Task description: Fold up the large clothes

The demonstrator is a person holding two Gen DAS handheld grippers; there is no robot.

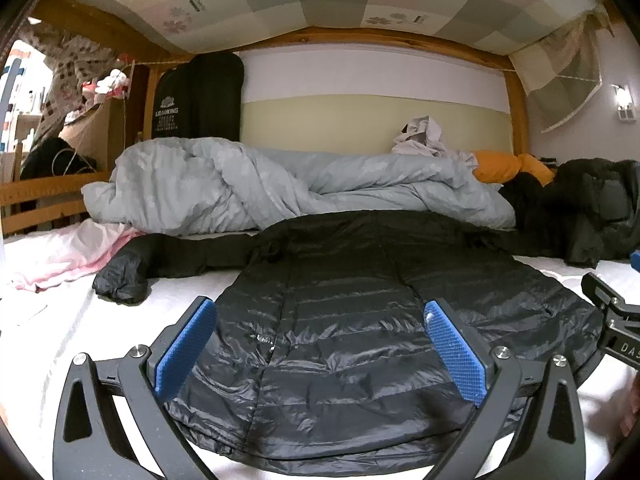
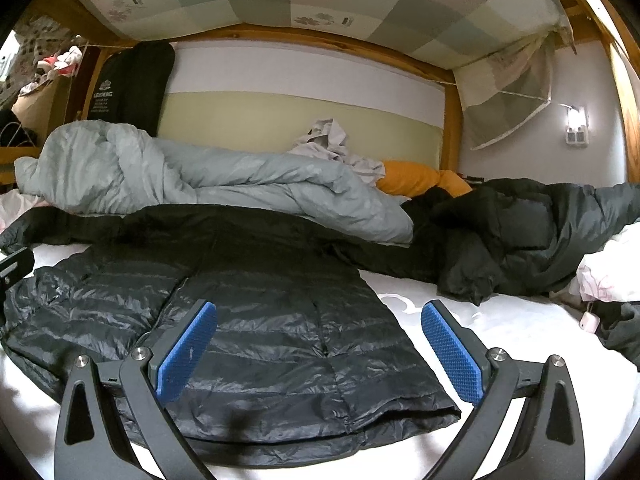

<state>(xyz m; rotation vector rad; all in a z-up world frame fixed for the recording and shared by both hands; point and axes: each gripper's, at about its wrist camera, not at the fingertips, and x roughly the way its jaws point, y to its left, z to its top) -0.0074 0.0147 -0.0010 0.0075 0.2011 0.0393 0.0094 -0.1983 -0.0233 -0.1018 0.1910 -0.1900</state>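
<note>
Glossy black quilted jacket [image 1: 340, 344], white sheet [image 2: 500, 332], pale grey duvet [image 1: 280, 184], orange pillow [image 2: 416, 178], blue claw pads [image 1: 186, 346].

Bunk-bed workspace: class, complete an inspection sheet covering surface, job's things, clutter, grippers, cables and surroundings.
Surface: white mattress, bare beside the coat.
Job's things: black puffer coat spread flat, one sleeve stretched sideways.
Clutter: grey duvet bunched behind; dark jacket heaped; orange pillow; pink cloth.
Grippers: left gripper and right gripper open, holding nothing, above the hem.
Cables: white cord at the far end.
Surroundings: wooden frame; wall light.
</note>
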